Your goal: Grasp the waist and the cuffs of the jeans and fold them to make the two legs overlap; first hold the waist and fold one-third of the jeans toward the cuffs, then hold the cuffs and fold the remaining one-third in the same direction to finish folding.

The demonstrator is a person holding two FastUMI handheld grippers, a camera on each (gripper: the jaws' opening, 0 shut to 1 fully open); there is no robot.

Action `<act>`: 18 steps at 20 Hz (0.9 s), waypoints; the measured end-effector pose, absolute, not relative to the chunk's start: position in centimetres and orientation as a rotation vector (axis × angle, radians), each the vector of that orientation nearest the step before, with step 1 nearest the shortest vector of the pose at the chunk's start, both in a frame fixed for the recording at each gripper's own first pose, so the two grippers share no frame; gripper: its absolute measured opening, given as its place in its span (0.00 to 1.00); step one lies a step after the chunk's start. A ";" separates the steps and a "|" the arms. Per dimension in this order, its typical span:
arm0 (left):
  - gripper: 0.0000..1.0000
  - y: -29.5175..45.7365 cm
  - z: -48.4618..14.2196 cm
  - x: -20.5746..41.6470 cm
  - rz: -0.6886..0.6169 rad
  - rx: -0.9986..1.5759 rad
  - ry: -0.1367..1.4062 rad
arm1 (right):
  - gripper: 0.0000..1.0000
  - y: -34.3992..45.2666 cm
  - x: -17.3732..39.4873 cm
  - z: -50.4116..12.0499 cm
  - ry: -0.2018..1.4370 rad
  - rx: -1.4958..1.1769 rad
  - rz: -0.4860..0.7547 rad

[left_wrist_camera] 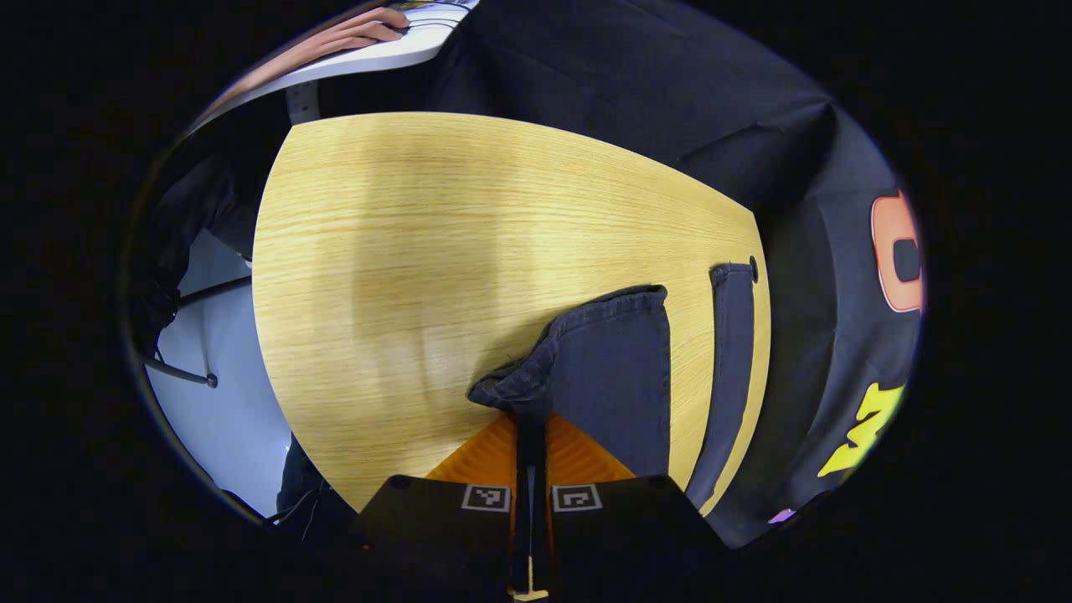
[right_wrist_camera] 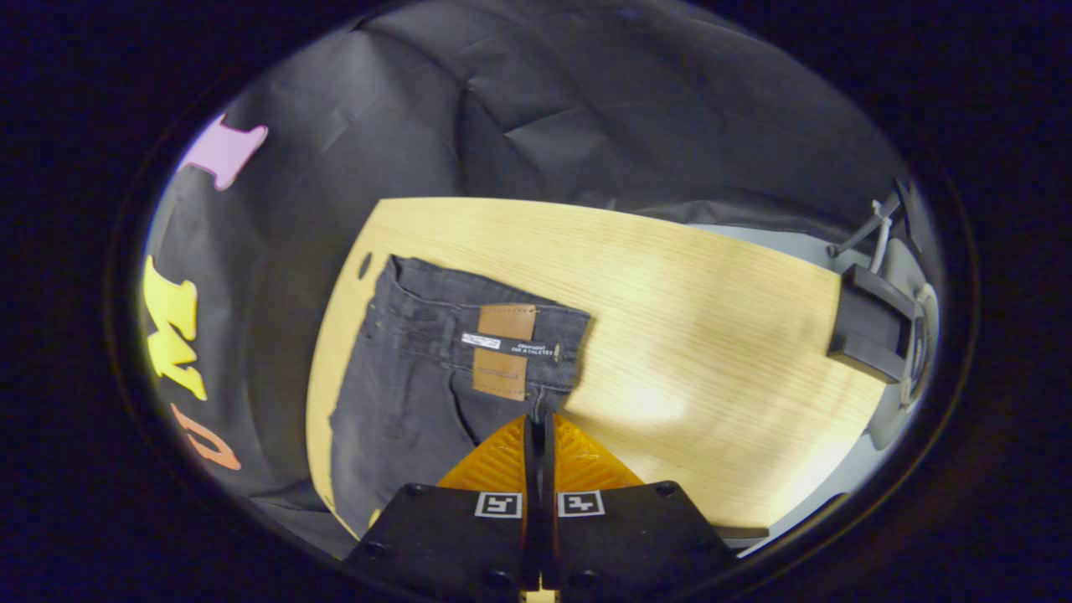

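Dark jeans (right_wrist_camera: 410, 368) lie on the wooden table (right_wrist_camera: 712, 335). The left gripper (left_wrist_camera: 529, 419) pinches a lifted cuff (left_wrist_camera: 519, 381); the right gripper (right_wrist_camera: 540, 419) is clamped on the waistband (right_wrist_camera: 469, 322) edge.

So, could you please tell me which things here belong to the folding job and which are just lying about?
Job:
jeans
cuff
waist
left gripper
right gripper
table

Lying about:
black bracket at the table's edge
white desk with a hand on it
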State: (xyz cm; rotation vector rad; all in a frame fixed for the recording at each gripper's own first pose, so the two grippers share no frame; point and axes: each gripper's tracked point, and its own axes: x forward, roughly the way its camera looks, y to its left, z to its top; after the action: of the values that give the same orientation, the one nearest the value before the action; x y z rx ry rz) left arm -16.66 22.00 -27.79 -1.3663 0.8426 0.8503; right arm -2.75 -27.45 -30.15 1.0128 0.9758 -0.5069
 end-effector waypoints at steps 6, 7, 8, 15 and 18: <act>0.04 22.4 -22.8 -11.7 0.751 -1.452 0.722 | 0.01 -26.6 -0.9 -26.1 0.910 1.052 -0.416; 0.04 22.6 -21.7 -10.5 0.731 -1.459 0.701 | 0.01 -26.0 0.2 -25.5 0.892 1.062 -0.396; 0.04 22.7 -20.6 -9.2 0.715 -1.466 0.685 | 0.01 -25.3 1.6 -24.9 0.874 1.073 -0.370; 0.04 24.2 -17.7 -0.9 0.736 -1.525 0.614 | 0.01 -22.8 9.7 -21.9 0.817 1.090 -0.255; 0.03 25.4 -17.8 2.2 0.779 -1.549 0.585 | 0.01 -22.9 12.8 -21.9 0.793 1.097 -0.246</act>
State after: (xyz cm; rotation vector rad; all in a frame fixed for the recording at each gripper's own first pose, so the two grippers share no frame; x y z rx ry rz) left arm 2.20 25.41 -17.83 -1.5489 0.5848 0.7786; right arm 12.83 -22.95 -21.86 1.0970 0.7927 -0.2457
